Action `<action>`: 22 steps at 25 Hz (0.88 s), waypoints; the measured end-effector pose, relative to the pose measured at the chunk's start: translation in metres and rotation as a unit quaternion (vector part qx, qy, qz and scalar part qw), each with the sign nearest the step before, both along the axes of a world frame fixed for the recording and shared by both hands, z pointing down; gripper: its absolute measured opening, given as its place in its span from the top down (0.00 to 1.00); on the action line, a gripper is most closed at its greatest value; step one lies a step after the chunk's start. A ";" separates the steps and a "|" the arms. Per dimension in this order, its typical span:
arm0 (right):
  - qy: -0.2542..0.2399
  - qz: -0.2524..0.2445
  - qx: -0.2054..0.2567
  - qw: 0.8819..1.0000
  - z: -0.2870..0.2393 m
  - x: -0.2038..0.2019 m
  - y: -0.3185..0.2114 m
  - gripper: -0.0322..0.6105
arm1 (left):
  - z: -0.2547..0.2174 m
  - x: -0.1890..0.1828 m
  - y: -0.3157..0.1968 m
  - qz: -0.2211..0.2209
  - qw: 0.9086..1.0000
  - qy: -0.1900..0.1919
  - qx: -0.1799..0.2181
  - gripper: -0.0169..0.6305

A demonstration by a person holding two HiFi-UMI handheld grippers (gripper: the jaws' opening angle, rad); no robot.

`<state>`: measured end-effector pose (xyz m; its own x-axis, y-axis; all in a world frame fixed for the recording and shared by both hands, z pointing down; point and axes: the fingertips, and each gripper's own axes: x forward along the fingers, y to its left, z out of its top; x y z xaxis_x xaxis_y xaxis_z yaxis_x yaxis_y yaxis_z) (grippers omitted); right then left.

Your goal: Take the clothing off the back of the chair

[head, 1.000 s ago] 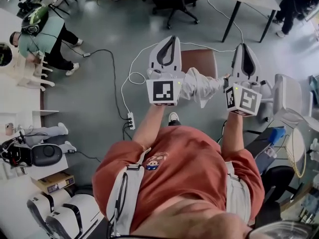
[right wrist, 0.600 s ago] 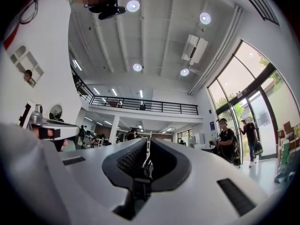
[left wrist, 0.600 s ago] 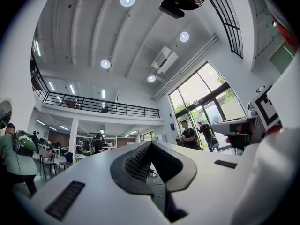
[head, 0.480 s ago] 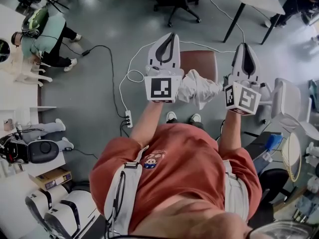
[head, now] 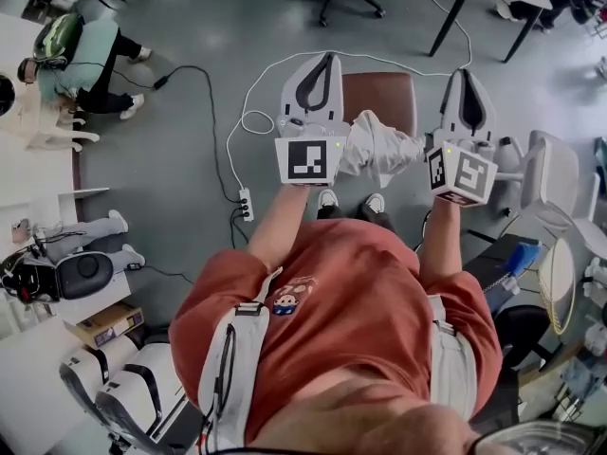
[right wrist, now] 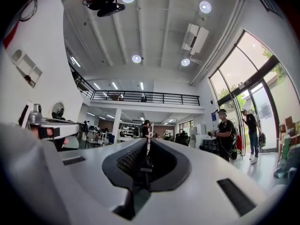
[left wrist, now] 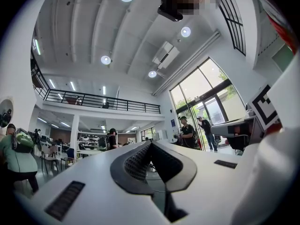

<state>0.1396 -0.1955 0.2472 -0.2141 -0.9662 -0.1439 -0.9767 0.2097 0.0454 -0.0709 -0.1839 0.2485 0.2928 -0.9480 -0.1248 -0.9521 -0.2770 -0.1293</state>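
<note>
In the head view a pale grey garment (head: 379, 148) lies bunched over the back of a chair with a brown seat (head: 379, 93), straight in front of me. My left gripper (head: 327, 57) hangs just left of the garment, its jaws shut with nothing between them. Just right of the garment, my right gripper (head: 467, 72) is shut and empty too. Both point forward past the chair, roughly level. The left gripper view shows the closed left gripper (left wrist: 150, 143) against the hall. In the right gripper view the right gripper (right wrist: 148, 142) is closed the same way.
A white chair (head: 550, 173) stands close on the right. A power strip (head: 247, 204) and a white cable (head: 254, 140) lie on the floor to the left. A table leg (head: 446, 22) is ahead on the right. A person (head: 81, 60) sits far left.
Both grippers have sunk a little beside the garment, still shut. The garment stays on the chair back.
</note>
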 end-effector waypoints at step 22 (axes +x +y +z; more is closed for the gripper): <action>0.013 -0.025 -0.274 0.961 0.263 -0.018 0.049 0.85 | 0.187 -0.005 0.052 -0.001 0.992 -0.006 -0.123 0.95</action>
<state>0.1211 -0.1463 0.5101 -0.2598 -0.8840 0.3887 -0.9646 0.2564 -0.0617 -0.0756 -0.1317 0.4352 0.2919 -0.9496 0.1146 -0.9512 -0.3007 -0.0692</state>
